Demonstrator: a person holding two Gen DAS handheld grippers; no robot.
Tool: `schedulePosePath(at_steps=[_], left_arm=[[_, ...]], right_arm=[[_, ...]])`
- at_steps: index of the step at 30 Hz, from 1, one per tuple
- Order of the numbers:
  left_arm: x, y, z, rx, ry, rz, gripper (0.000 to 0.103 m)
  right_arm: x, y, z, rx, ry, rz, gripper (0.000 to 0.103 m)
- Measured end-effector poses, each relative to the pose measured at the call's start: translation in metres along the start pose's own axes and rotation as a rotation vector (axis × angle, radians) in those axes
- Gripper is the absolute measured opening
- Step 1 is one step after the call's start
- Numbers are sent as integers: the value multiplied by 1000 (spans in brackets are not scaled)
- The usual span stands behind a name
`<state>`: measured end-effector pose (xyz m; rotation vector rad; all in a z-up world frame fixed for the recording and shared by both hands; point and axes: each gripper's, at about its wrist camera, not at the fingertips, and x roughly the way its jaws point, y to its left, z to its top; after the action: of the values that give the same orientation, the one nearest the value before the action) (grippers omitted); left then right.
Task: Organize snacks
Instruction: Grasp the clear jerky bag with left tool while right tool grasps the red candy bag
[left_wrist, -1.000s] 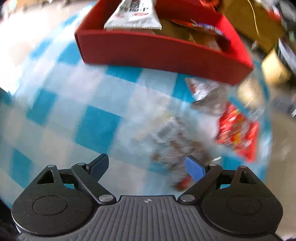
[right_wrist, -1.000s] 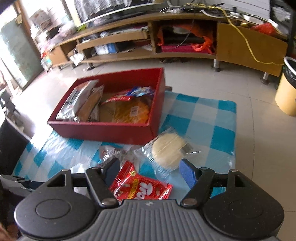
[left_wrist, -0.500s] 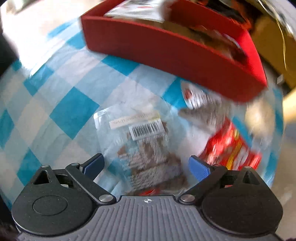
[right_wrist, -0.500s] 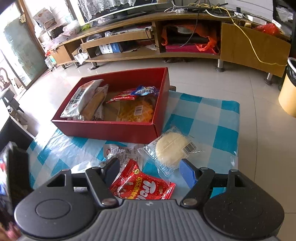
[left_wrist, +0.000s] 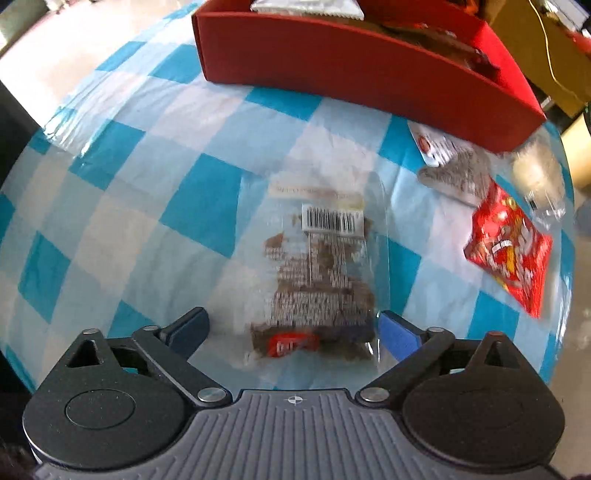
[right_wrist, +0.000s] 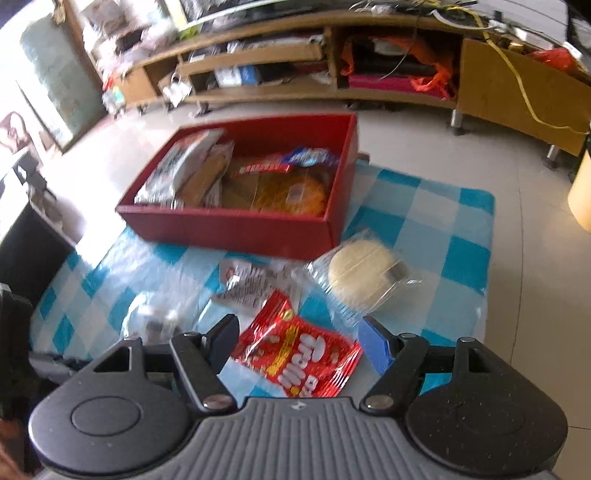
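Note:
A clear packet of brown snack with a barcode (left_wrist: 317, 266) lies flat on the blue-and-white checked cloth (left_wrist: 129, 206). My left gripper (left_wrist: 293, 328) points down over its near end; its jaws are opening, and the pads stand either side of the packet without pressing it. The red box (left_wrist: 369, 66), holding several snack packets, is just beyond. My right gripper (right_wrist: 299, 338) hangs open over a red candy bag (right_wrist: 299, 354), not touching it. A round cake in clear wrap (right_wrist: 362, 273) and a grey-white packet (right_wrist: 255, 284) lie between that bag and the red box (right_wrist: 240, 225).
The cloth ends on pale floor tiles (right_wrist: 535, 295) to the right. A long wooden cabinet (right_wrist: 406, 92) with cluttered shelves runs along the back, with a yellow bin (right_wrist: 581, 192) at far right. Dark furniture (right_wrist: 22, 251) stands at the left.
The left gripper has swung over the clear packet, which now lies between its jaws, and those jaws have widened. The right gripper has barely moved.

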<state>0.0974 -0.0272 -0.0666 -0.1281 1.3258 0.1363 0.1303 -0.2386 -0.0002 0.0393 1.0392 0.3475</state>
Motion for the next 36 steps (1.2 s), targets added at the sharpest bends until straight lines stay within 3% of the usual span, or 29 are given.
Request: schedulePosePath(at_steps=[3, 6, 8, 11, 14, 17, 20, 25, 27, 30, 34, 36], left_arm=[[4, -22, -2, 72, -69, 66, 103], [-1, -36, -7, 160, -122, 84, 103], [-2, -28, -4, 159, -105, 30, 94], [-4, -7, 0, 176, -72, 12, 89], [-7, 12, 1, 206, -43, 20, 86], [-8, 31, 6, 189, -21, -31, 85], [-7, 26, 8, 205, -12, -63, 85], [-11, 28, 9, 230, -5, -111, 86], [-11, 32, 10, 228, -4, -135, 87], [-16, 39, 9, 210, 1, -173, 88], [-17, 47, 11, 198, 1, -193, 89], [-17, 49, 10, 194, 3, -202, 89]], right_arm=[[12, 6, -3, -28, 40, -4, 71], [23, 10, -4, -56, 70, 1, 71], [29, 12, -5, -76, 92, 11, 71], [38, 14, -7, -113, 124, 20, 71], [47, 17, -9, -149, 151, 30, 71], [53, 22, -9, -213, 153, 24, 71], [63, 25, -7, -264, 168, 25, 73], [80, 35, -9, -382, 169, 34, 91], [83, 37, -12, -412, 185, 22, 93], [81, 40, -20, -317, 222, -5, 94], [61, 40, -31, -160, 247, 171, 91], [50, 41, -30, -182, 214, 139, 91]])
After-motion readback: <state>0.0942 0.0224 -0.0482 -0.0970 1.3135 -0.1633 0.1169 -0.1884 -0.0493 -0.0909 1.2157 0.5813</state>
